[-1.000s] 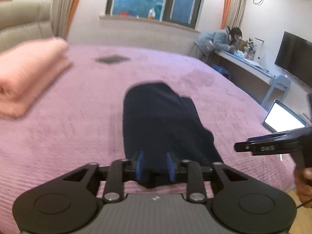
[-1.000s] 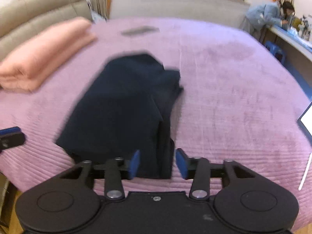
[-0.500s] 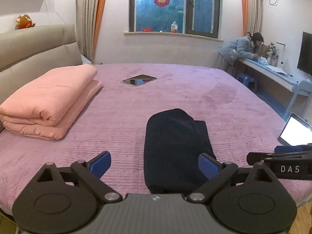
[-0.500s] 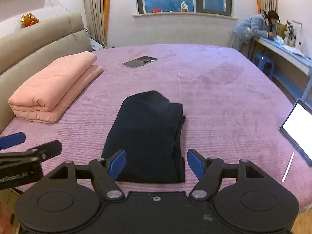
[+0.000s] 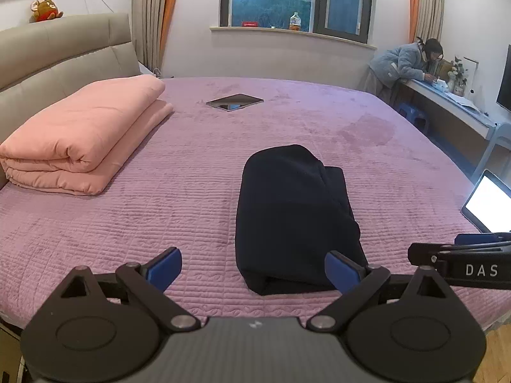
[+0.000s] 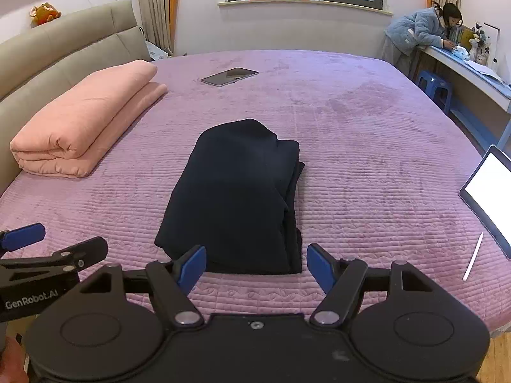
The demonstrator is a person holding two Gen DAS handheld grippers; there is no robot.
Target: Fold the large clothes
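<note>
both grippers have let go and lifted back since the earlier frame, left gripper (image 5: 252, 269) and right gripper (image 6: 255, 268) now spread and empty above the dark navy folded garment (image 6: 236, 198) near the purple quilted bed's (image 6: 367, 166) near edge, so folding looks essentially done.

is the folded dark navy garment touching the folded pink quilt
Apart. The right wrist view shows bare purple bedspread between the folded dark navy garment and folded pink quilt.

dark garment (image 6: 236, 191): matt, soft cloth. bed cover (image 6: 351, 166): plush quilted fabric, ribbed. pink quilt (image 6: 86, 124): smooth padded cloth. tablet (image 6: 230, 76): glossy glass. left claw (image 5: 252, 271): matt black plastic.
</note>
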